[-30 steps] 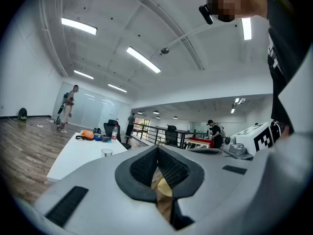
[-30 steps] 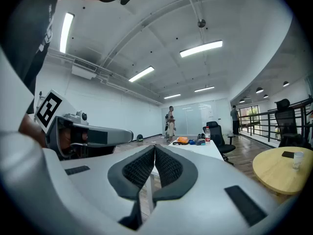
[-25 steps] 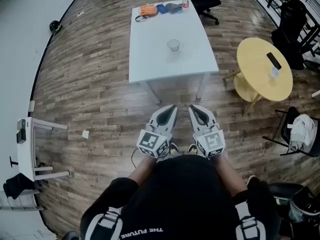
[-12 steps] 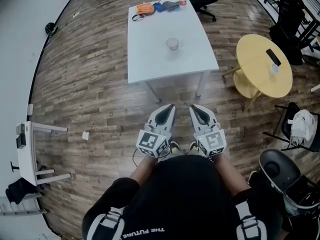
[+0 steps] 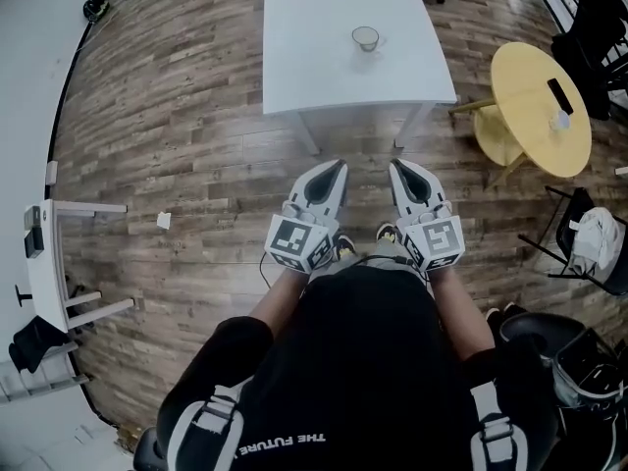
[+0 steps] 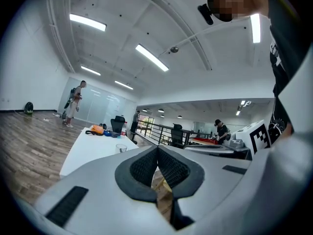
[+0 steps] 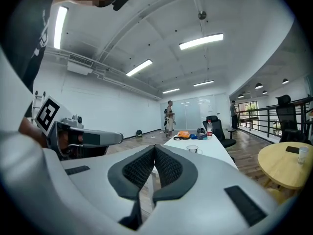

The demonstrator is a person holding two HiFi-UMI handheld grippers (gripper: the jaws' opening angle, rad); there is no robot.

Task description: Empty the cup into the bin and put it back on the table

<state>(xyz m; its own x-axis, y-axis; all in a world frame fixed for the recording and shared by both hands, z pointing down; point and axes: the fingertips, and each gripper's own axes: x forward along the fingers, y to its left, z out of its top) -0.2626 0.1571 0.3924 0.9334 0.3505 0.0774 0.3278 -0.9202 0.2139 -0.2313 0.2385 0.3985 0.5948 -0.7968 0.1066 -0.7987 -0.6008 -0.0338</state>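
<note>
One legible print: white capitals "THE FUTURE" on the person's black top (image 5: 363, 361), upside down in the head view. Square black-and-white coded markers, bearing no wording, stand on the cube (image 5: 297, 241) of the left gripper (image 5: 337, 167) and the cube (image 5: 439, 241) of the right gripper (image 5: 398, 165)

Clear cup (image 5: 365, 37) upright on the white table (image 5: 314, 57), near its middle.
</note>
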